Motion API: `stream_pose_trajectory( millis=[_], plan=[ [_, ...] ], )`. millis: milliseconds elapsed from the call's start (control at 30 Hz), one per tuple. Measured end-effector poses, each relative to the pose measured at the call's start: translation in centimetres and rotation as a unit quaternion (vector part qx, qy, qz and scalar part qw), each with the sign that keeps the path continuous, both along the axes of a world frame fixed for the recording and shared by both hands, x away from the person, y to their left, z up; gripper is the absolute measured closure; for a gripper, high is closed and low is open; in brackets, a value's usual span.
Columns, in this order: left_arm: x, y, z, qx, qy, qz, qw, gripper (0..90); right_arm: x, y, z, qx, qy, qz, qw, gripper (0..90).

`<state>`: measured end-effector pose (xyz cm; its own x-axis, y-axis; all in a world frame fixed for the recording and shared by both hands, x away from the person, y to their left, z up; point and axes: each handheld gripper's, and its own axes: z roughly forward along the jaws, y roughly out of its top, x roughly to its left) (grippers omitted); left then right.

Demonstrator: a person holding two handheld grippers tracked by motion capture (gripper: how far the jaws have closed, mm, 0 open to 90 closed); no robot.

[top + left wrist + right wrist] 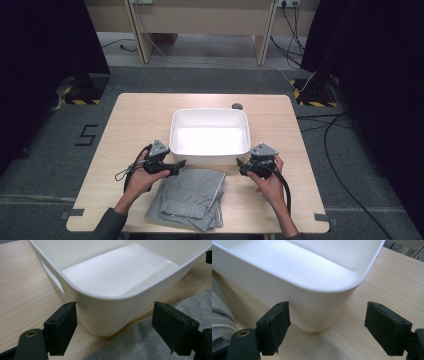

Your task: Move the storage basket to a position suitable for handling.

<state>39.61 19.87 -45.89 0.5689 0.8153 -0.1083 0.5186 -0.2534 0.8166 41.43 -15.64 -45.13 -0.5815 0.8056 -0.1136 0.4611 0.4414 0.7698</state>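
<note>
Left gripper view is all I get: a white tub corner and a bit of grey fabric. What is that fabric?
Observer: A folded grey cloth garment. It lies on the light wooden table, on the person's side of the white rectangular plastic tub.
Operator: Where is the other gripper?
Observer: The right gripper is at the tub's near right corner, with its jaws open and gripping nothing.
Operator: Anything else on the table?
Observer: A small dark round object sits just beyond the tub's far rim. It is too small to identify.
</note>
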Motion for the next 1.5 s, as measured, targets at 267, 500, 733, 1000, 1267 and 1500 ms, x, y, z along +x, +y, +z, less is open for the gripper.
stream_pose_trajectory(
  millis=[267, 500, 733, 1000, 1267, 1500],
  plan=[
    [0.4, 0.4, -0.1, -0.008, -0.001, 0.017, 0.9998, 24.8, 0.5, 1.4, 0.3, -0.020, -0.012, 0.019, 0.9995, 22.5],
    [0.5, 0.5, -0.3, -0.015, 0.001, 0.030, 0.9994, 27.0, 0.6, 1.3, 0.3, -0.007, -0.006, 0.018, 0.9998, 25.7],
    [0.7, 0.6, -0.7, -0.017, 0.004, 0.056, 0.9983, 26.7, 0.4, 1.3, 0.4, -0.002, -0.003, 0.022, 0.9997, 26.4],
    [-0.3, 0.7, -0.4, -0.023, 0.019, 0.044, 0.9986, 22.1, -0.9, 0.8, 0.8, 0.002, 0.005, 0.018, 0.9998, 25.3],
    [-2.5, 1.8, 0.2, -0.031, 0.040, 0.030, 0.9983, 17.4, -2.9, 0.8, 1.6, 0.015, 0.011, 0.038, 0.9991, 25.3],
    [-4.9, 2.1, 0.1, -0.022, 0.059, 0.009, 0.9979, 15.8, -4.3, 1.8, 2.2, 0.023, 0.011, 0.072, 0.9971, 25.2]
  ],
)
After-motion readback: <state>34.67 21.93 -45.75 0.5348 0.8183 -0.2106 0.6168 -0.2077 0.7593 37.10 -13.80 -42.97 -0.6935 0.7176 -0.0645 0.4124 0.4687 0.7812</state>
